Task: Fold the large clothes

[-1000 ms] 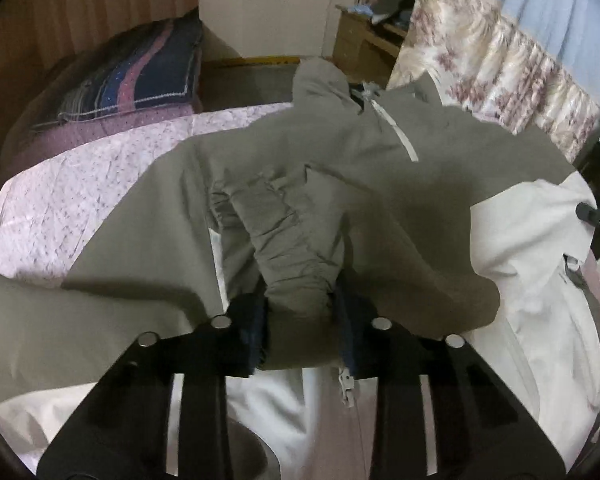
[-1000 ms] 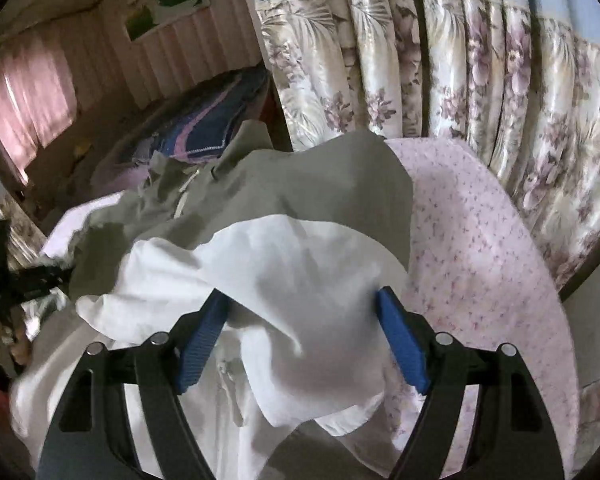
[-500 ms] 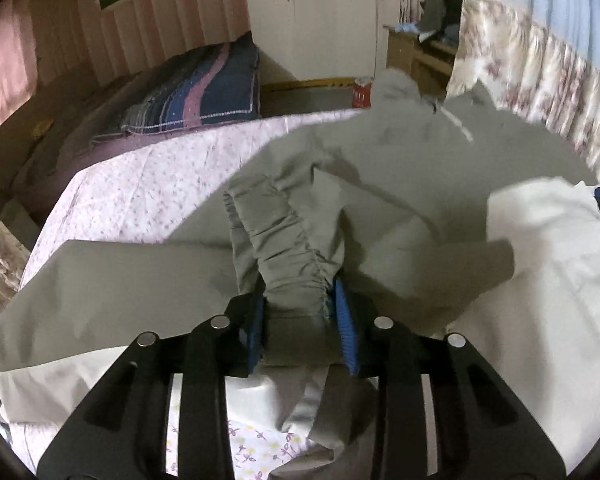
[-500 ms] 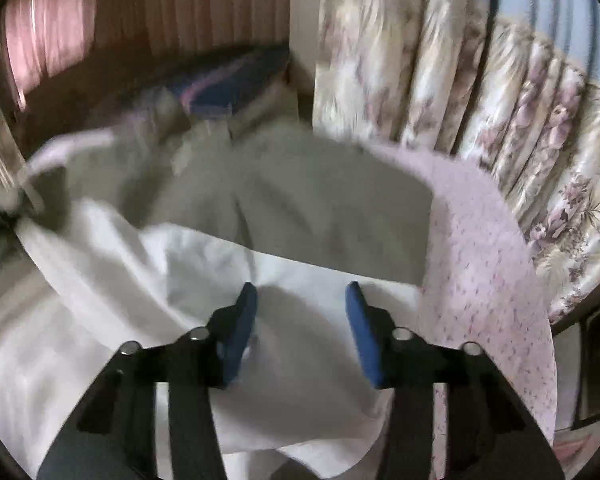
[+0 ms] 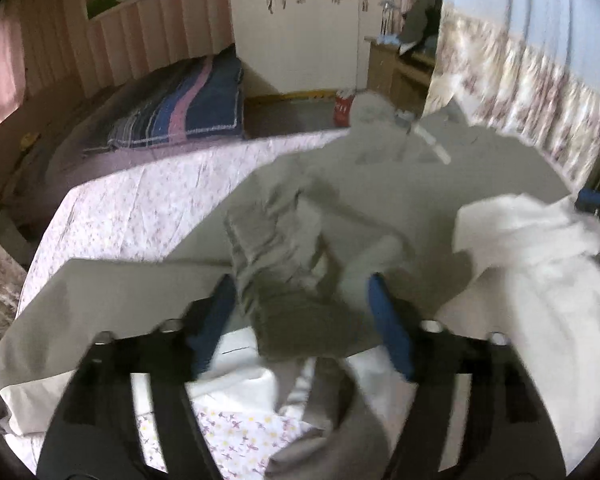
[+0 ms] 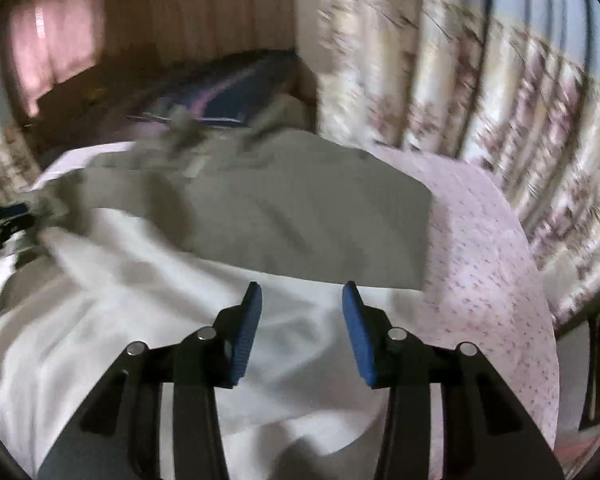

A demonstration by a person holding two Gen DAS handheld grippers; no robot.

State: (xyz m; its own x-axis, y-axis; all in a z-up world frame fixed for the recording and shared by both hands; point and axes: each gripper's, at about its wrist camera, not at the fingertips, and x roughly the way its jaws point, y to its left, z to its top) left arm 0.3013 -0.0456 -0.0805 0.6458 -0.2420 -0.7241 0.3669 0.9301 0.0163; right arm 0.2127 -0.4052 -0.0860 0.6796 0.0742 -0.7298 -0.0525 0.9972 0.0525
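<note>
No legible text, brand or number can be made out: the decals on the white wardrobe (image 5: 300, 20) and the marking on the red can (image 5: 343, 105) below it are too blurred.

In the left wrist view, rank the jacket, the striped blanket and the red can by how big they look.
1. Jacket, filling much of the view.
2. Striped blanket, clearly smaller, though it lies farther back, so its true size is unsure.
3. Red can, tiny and far back on the floor.
</note>
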